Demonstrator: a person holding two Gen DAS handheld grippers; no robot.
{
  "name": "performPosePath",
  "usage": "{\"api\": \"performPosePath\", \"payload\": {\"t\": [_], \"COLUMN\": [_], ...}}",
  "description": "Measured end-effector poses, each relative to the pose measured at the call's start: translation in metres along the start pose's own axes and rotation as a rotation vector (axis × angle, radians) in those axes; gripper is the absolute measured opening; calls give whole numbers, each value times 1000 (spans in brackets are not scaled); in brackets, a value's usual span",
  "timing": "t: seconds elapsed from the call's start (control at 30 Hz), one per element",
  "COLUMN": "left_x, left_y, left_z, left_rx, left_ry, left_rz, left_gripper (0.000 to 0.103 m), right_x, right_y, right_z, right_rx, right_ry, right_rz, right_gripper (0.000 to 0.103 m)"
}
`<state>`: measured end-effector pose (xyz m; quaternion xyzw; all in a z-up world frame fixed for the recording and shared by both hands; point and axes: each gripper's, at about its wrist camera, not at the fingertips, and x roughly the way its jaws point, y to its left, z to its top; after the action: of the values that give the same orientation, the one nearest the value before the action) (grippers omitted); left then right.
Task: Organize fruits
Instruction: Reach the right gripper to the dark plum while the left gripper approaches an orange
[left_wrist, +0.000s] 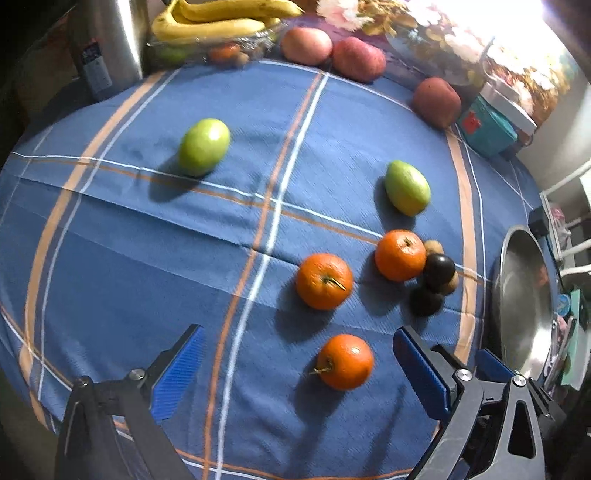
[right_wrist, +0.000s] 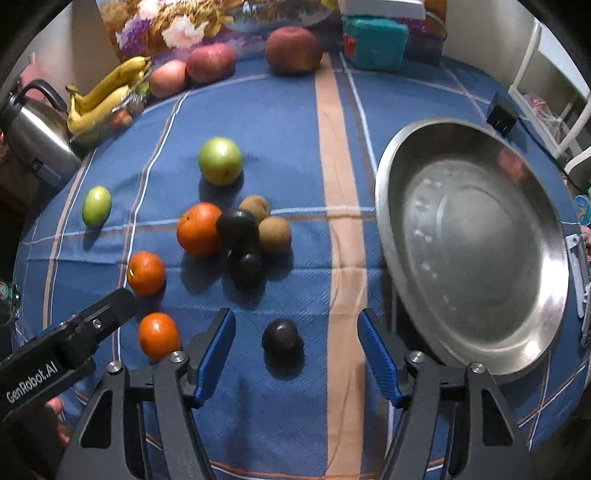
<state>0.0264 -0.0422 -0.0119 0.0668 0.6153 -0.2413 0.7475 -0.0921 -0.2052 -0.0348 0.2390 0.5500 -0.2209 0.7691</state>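
Note:
On the blue checked tablecloth (left_wrist: 147, 258), my left gripper (left_wrist: 299, 369) stands open, and an orange (left_wrist: 345, 362) lies between its blue pads without touching them. Two more oranges (left_wrist: 324, 280) lie beyond it, beside dark and brown small fruits (left_wrist: 437, 271). Two green fruits (left_wrist: 204, 146) lie farther off. My right gripper (right_wrist: 297, 354) is open around a single dark round fruit (right_wrist: 282, 338), with a gap on each side. A cluster of an orange, dark fruits and brown kiwis (right_wrist: 240, 232) sits ahead of it. A steel bowl (right_wrist: 391, 221), holding nothing, stands to the right.
Bananas (left_wrist: 218, 20) on a wrapped tray, three red apples (left_wrist: 358, 59), a steel kettle (left_wrist: 110, 40) and a teal box (left_wrist: 487, 125) line the back of the table. The left gripper's black body (right_wrist: 74, 332) shows at the lower left of the right wrist view.

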Motion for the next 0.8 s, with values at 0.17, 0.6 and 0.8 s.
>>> {"api": "performPosePath", "payload": {"t": [0.17, 0.6, 0.8], "left_x": [9, 29, 27], "left_y": [-10, -17, -19], "left_z": [-4, -8, -10], "left_rx": [10, -18, -26], "left_ry": [39, 108, 115], "left_rz": [-16, -35, -75], "left_gripper": [98, 86, 66], "right_x": [11, 33, 34], "right_y": [1, 8, 8], "right_z": [-3, -8, -10], "right_rx": [-14, -73, -84], "right_ry": [41, 83, 81], "right_rz": [-20, -70, -80], "right_gripper": [69, 63, 61]}}
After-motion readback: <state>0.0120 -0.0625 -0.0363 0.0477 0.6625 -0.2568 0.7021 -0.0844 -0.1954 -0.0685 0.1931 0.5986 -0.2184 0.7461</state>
